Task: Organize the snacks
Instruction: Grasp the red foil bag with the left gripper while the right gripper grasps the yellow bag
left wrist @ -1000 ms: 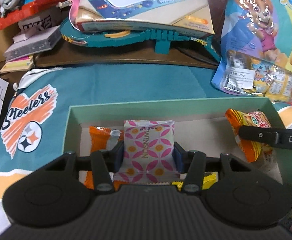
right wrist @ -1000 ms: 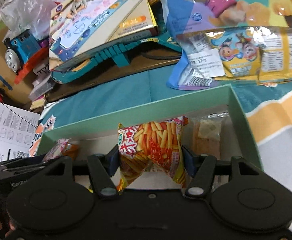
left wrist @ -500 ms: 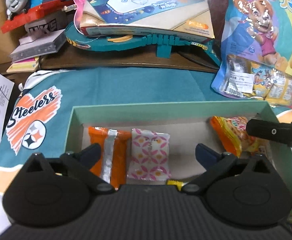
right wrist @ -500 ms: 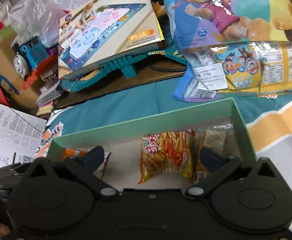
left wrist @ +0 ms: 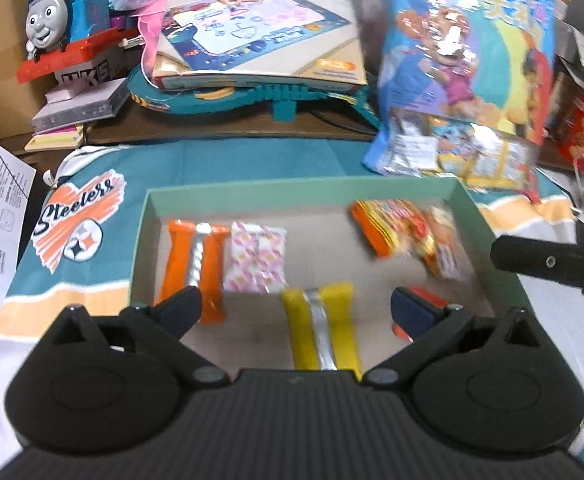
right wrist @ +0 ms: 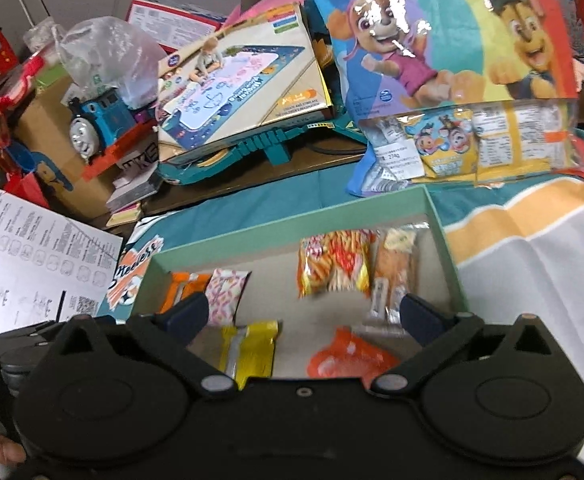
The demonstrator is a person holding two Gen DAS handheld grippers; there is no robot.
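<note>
Snack packets, laid flat in green box (left wrist: pixel 299 190) ahead of and below both grippers. Left gripper (left wrist: pixel 295 308): now spread wide and empty, pink-patterned packet (left wrist: pixel 256 258) released a moment ago, lying just ahead beside orange packet (left wrist: pixel 194 268). Right gripper (right wrist: pixel 303 312): likewise wide and empty, fries packet (right wrist: pixel 333 266) dropped ahead, touching clear-wrapped packet (right wrist: pixel 393 268). Both lifted back from box; two placements apparently complete. Yellow packet (left wrist: pixel 321 328) between left gripper's fingers, untouched. Beyond box: large cartoon bag (right wrist: pixel 443 64), toy train (left wrist: pixel 62 16), boxed drawing mat (left wrist: pixel 252 36), none obstructing.
</note>
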